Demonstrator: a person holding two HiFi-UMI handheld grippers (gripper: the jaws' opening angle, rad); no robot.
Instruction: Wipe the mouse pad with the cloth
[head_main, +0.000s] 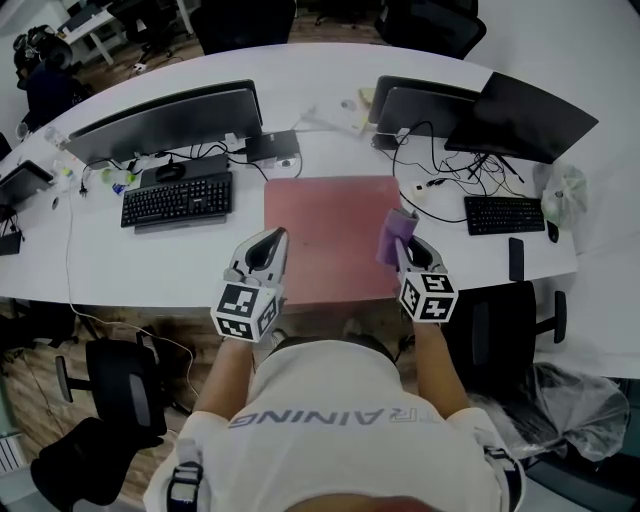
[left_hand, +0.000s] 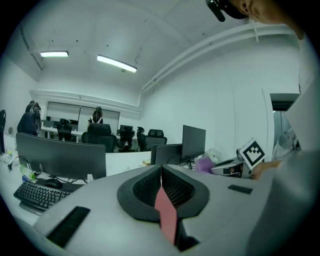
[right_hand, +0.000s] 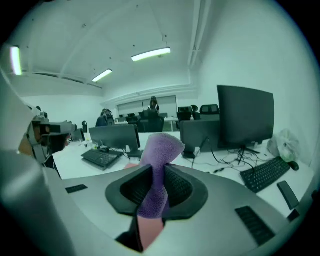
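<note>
A pink mouse pad (head_main: 330, 235) lies on the white desk (head_main: 170, 265) in front of me in the head view. My right gripper (head_main: 399, 243) is shut on a purple cloth (head_main: 394, 236), which hangs over the pad's right edge. In the right gripper view the purple cloth (right_hand: 157, 167) stands up between the closed jaws. My left gripper (head_main: 273, 245) is held at the pad's left front edge, jaws shut with nothing between them; the left gripper view shows a sliver of the pink mouse pad (left_hand: 166, 215) below the jaws.
Black keyboards lie left (head_main: 177, 199) and right (head_main: 504, 214) of the pad. Monitors (head_main: 165, 122) (head_main: 520, 117) stand behind, with cables (head_main: 440, 170) and a small black box (head_main: 275, 149) near the pad's far edge. Office chairs (head_main: 110, 390) sit below the desk edge.
</note>
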